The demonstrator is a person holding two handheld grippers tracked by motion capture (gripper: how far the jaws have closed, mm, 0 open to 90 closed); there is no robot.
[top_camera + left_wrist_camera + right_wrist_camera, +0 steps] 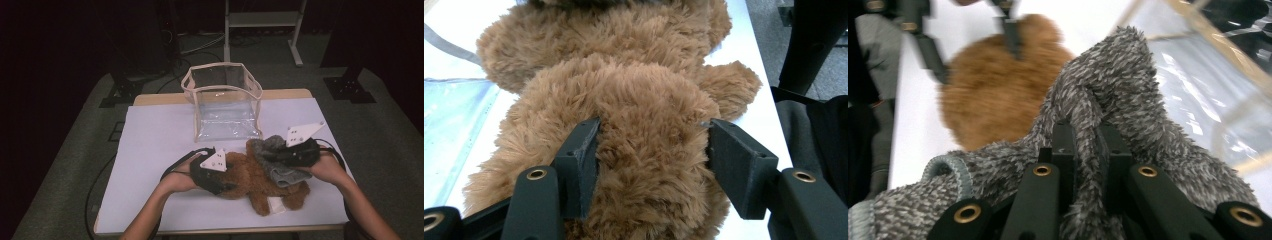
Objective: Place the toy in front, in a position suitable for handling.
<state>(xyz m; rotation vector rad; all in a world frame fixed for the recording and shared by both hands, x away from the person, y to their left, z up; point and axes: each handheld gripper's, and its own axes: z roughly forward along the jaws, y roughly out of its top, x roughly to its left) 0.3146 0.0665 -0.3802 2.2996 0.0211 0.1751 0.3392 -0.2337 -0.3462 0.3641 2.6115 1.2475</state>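
**Bear pinned on the left, grey cloth pinched on the right**

I have the brown plush teddy bear [260,182] lying on the white table cover [150,150], toward the near right part of it; a grey fuzzy cloth [272,157] is draped across the bear's upper side, bunched at the top and trailing toward the near edge. My left gripper [651,150] is clamped on the bear; in the left gripper view its two black jaws press into the fur on either side of a rounded part of the plush, which bulges between them. My right gripper [1083,145] has its jaws drawn tight together on a fold of the grey cloth; in the right gripper view the fabric rises in a peak just above the jaws and hangs down on both sides, a pale hemmed edge showing at lower left. In the high view both hands come in from the near edge, the left hand [177,180] beside the bear's left end, the right hand [327,167] at its right. Beyond the bear, just past the cloth, stands a clear plastic bag [222,102] with cream trim, its top open; behind the table a white metal frame [262,20] stands on the floor.
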